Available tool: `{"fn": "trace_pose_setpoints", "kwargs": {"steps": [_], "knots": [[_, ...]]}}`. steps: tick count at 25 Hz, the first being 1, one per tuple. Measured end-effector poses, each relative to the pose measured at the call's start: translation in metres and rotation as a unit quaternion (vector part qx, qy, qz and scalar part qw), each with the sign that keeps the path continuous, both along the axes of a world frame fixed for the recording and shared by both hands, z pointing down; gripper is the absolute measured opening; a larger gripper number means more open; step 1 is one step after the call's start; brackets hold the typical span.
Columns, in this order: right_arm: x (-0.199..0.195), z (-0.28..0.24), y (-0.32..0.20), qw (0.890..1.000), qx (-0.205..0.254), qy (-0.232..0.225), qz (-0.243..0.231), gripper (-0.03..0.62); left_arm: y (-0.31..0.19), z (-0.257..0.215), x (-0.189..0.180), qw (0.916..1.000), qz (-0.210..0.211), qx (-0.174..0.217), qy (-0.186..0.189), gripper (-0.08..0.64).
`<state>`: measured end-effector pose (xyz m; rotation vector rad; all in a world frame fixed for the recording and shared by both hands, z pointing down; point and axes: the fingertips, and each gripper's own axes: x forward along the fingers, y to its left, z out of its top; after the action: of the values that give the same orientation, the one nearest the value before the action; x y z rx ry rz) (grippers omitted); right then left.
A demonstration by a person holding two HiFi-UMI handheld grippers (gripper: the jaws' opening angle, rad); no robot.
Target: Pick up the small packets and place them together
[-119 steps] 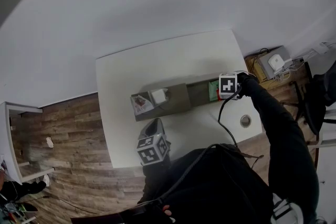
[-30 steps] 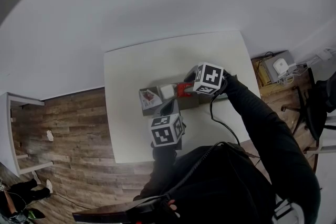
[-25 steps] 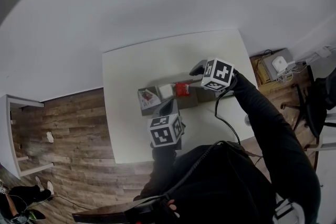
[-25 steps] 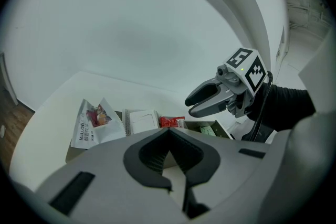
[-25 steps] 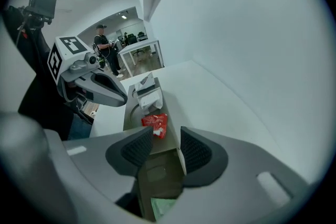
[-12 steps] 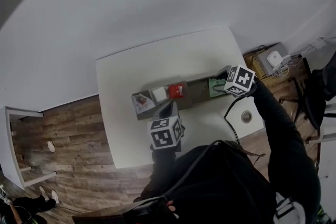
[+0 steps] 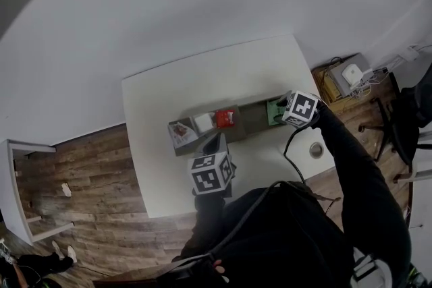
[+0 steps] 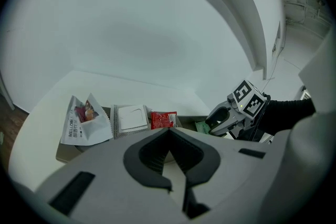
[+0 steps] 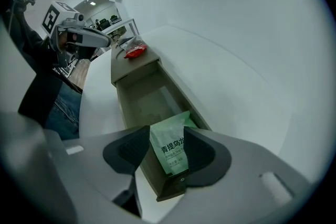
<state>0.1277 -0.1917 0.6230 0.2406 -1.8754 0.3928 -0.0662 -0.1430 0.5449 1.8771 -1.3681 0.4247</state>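
Right gripper view: green packet (image 9: 170, 150) lies between the right tongs (image 9: 167, 157), just opening.

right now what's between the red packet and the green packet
Nothing, just bare tray between the red packet and green packet; right gripper view shows it.

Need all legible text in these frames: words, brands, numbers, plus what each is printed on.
"MELLOW": up the side of the white picture packet; smaller print beside it unreadable.
"青提乌", next character partly hidden: on the green packet; lines below too small to read.
Print on the red packet: too blurred to read.
On the plain white packet: no text visible.
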Motion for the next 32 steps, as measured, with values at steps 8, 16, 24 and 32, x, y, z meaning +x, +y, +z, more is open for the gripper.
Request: {"fn": "trace_pose_setpoints", "kwargs": {"steps": [8,16,24,32], "knots": [[-0.008,0.014,-0.015,0.998,0.025,0.038,-0.037,0.176,-0.001,0.004,-0.002,1.0,-0.004,-0.005,0.003,0.0],[0.001,0.027,-0.007,0.996,0.001,0.083,-0.033,0.175,-0.003,0.006,-0.007,0.9999,-0.008,-0.007,0.004,0.0],[0.0,0.032,-0.009,0.993,0.022,0.105,-0.043,0.172,-0.003,0.008,-0.003,1.0,-0.004,-0.007,0.005,0.0],[-0.002,0.033,-0.007,0.991,0.023,0.12,-0.055,0.154,-0.004,0.008,-0.007,0.9999,-0.009,-0.007,0.006,0.0]]}}
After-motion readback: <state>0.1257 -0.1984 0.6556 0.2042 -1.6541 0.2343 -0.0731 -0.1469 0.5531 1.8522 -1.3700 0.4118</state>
